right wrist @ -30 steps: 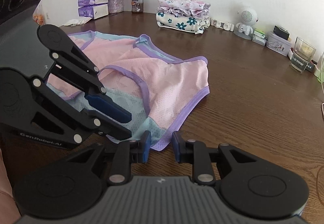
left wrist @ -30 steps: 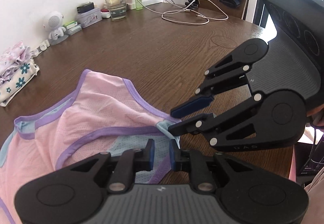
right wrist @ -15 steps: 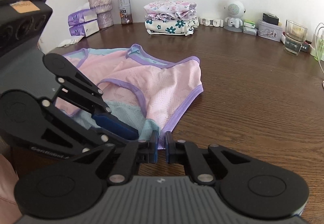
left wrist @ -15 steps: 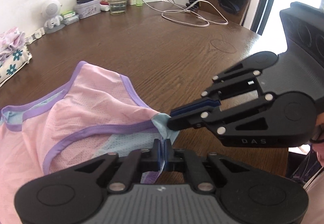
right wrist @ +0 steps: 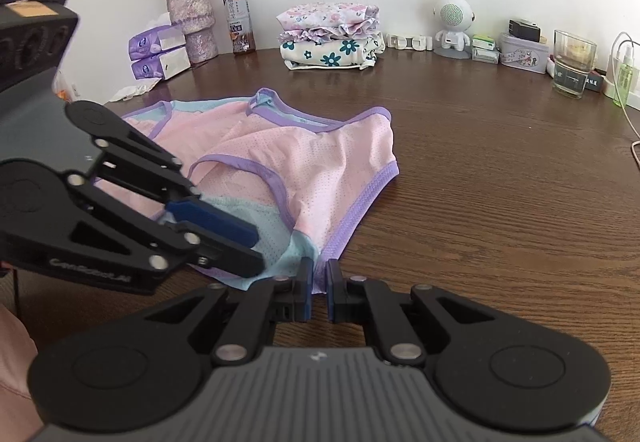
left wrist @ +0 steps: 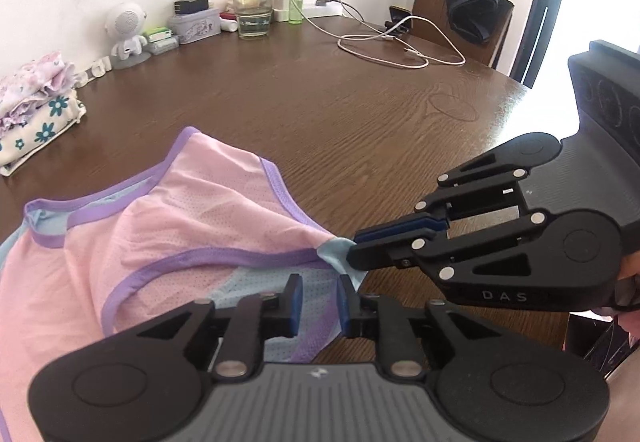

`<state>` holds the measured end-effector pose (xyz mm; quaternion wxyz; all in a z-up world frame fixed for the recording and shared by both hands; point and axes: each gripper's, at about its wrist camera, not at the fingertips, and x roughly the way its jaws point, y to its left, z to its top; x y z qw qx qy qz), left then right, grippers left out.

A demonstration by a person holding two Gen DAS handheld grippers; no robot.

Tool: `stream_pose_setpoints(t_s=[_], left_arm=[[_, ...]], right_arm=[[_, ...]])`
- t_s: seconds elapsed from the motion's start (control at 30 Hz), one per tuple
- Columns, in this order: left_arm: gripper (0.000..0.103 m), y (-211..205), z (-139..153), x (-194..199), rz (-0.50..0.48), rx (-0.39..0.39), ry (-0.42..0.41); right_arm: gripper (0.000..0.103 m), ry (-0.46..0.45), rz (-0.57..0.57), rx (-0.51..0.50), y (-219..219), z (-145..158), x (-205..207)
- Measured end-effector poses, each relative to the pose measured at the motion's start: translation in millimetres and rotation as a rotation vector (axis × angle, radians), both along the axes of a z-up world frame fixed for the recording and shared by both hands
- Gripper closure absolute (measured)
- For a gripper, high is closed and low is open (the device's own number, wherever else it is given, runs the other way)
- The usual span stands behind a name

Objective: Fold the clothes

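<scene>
Letting go with my left, pinching with my right.

My left claw (left wrist: 318,300) gripped the hem half a second ago; now its fingers stand apart over the blue panel of the pink top (left wrist: 192,226), which lies rumpled on the table (left wrist: 360,110). My right claw (right wrist: 318,288) has narrowed onto the near corner, and the left view shows its fingers shut on blue fabric. I judge the right now carries the fold; a folded pile (right wrist: 330,36) waits by the wall.
</scene>
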<state>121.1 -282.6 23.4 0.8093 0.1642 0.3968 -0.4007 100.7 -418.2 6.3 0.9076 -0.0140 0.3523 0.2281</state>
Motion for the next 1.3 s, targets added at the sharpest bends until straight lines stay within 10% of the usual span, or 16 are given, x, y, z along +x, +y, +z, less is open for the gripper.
stream_pose_setpoints(t_s=[0.37,1.3], left_arm=[[0.103,-1.7,-5.8,0.2,-0.005,-0.007,-0.009],[0.101,-5.3,-4.8,-2.4,0.01,0.042,-0.039]], right_arm=[[0.097,-0.017,-0.014,0.059,-3.7,2.1,-4.3],[0.095,-0.017,-0.034,0.004,-1.3,-8.1,-6.4]])
